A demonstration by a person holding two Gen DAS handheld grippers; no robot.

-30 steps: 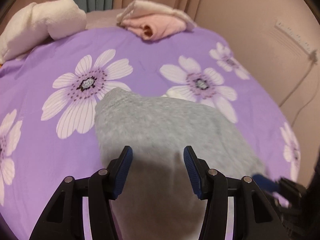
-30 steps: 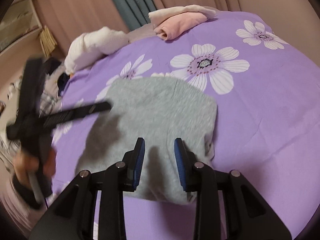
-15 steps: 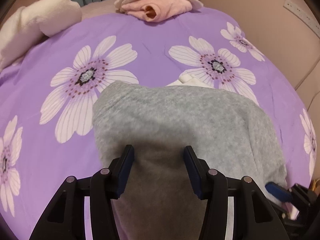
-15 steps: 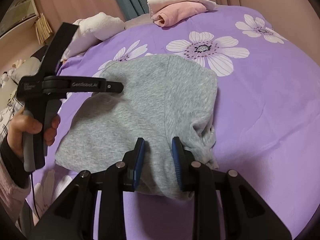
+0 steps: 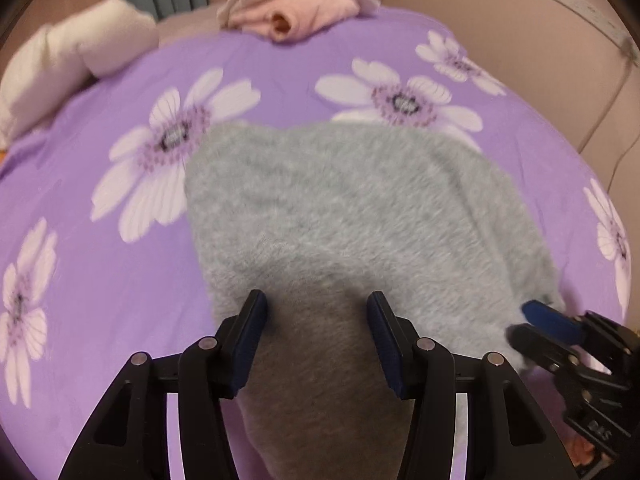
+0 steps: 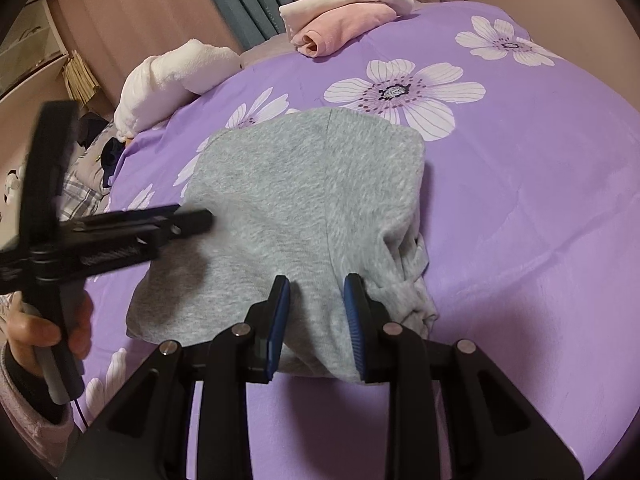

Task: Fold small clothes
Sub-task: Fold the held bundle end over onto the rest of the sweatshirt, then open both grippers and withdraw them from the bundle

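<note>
A grey garment (image 5: 360,208) lies folded on the purple flowered bedspread (image 5: 100,300). My left gripper (image 5: 316,316) hovers over its near left part, jaws open, and casts a shadow on the cloth below. In the right wrist view the left gripper (image 6: 196,220) reaches in from the left over the grey garment (image 6: 304,184), held by a hand (image 6: 36,332). My right gripper (image 6: 316,300) sits at the garment's near edge, jaws narrow, with a ridge of grey fabric between the pads; cloth bunches just to its right. The right gripper (image 5: 548,320) shows at the garment's right edge.
A folded pink and cream pile (image 6: 344,32) lies at the bed's far edge, and a white rolled towel (image 6: 176,72) at the far left. Curtains and a padded wall stand behind. More clothes (image 6: 84,192) lie off the bed's left side. Bare bedspread (image 6: 520,200) stretches to the right.
The left gripper has come lower and further in over the garment's left side. The right gripper's jaws narrowed slightly on the cloth and otherwise stayed put.
</note>
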